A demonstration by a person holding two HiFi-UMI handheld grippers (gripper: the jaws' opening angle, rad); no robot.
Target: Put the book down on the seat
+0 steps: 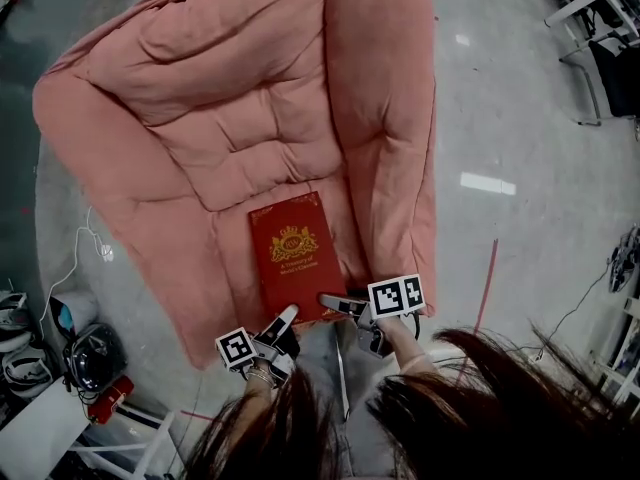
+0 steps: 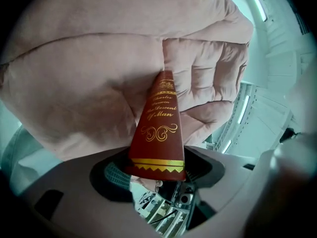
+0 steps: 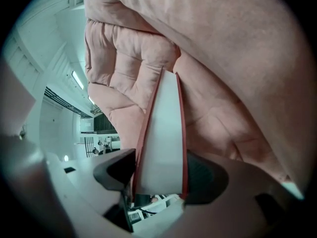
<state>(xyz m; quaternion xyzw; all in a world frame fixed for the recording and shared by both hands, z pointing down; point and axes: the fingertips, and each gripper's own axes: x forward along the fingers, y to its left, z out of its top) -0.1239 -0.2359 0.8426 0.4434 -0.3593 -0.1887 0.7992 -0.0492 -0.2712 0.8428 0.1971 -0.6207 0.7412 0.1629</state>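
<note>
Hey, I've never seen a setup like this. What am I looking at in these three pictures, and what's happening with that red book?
A person holds two hand-held clamps, called grippers. The head view looks down from a camera on the person's head. The other two views come from cameras riding on each gripper, looking along its jaws. A red hardcover book with gold print rests on the big pink padded seat. The left gripper clamps its spine, the right gripper its page edge.
</note>
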